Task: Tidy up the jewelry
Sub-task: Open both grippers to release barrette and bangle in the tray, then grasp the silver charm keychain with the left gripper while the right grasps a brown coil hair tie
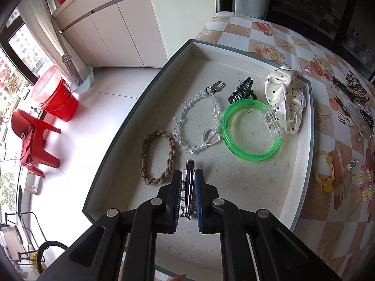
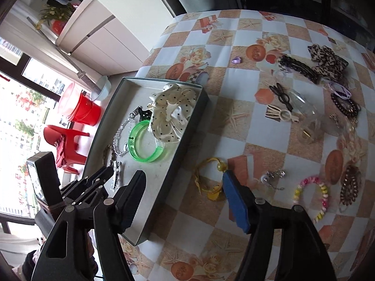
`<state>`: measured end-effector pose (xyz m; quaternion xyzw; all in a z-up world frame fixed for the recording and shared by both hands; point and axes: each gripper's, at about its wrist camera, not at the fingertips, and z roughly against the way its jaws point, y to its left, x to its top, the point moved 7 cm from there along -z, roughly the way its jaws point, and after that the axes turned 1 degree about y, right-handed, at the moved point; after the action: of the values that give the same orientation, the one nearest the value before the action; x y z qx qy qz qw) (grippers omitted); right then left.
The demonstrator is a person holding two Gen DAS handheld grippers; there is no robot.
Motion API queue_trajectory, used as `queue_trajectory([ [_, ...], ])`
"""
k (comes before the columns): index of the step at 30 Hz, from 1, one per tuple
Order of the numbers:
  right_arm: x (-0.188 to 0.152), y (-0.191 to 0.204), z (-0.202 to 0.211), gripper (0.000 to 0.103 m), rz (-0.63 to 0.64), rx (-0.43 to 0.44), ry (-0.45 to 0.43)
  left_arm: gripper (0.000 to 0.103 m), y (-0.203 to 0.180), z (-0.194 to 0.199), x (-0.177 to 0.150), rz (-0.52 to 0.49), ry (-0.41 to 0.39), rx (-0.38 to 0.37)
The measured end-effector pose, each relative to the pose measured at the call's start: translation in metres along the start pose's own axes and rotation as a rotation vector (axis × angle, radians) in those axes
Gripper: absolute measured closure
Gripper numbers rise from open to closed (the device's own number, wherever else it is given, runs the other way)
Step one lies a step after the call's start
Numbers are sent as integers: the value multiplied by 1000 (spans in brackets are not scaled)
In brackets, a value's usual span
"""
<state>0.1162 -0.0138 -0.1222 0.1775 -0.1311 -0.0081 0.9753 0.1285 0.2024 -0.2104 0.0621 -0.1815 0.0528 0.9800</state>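
1. The metal hair clip is seen between the narrowly parted pads of the left tool, low over the tray; whether it is pinched cannot be told; a snag on a pad could drag it out.
2. The right tool is held wide and empty above the worktop; the yellow hair tie, thin and limp, could be missed.
3. In the tray lie a glossy green bangle, a faceted crystal chain, a braided band and a satin scrunchie.

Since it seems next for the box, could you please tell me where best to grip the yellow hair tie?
Grip the yellow hair tie from above, across its thin cord loop. It lies flat on the tablecloth; the bead end looks bulkier and likelier to slip.
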Motion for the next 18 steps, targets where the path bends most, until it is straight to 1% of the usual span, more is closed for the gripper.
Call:
queue_trajectory([
  [1, -2, -6, 3, 28, -15, -2, -2, 14, 0, 1, 0, -2, 1, 3],
  [2, -3, -13, 5, 24, -30, -5, -5, 1, 2, 2, 0, 3, 8, 18],
  [3, -5, -19, 7, 22, -42, -7, -8, 0, 3, 5, 2, 8, -23, 34],
  [8, -17, -55, 18, 20, -116, -31, -15, 0, -9, 9, 6, -40, -18, 34],
  [13, -34, -89, 29, 18, -184, -54, -21, 0, -31, 24, 8, -99, -36, 35],
  [15, -40, -101, 34, 5, -208, -65, -31, 0, -44, 30, 9, -118, -41, 17],
  [16, -42, -107, 37, 0, -220, -69, -38, 0, -53, 38, 4, -127, -45, 7],
  [18, -47, -118, 43, 0, -243, -75, -53, 0, -68, 45, 2, -151, -56, -13],
])
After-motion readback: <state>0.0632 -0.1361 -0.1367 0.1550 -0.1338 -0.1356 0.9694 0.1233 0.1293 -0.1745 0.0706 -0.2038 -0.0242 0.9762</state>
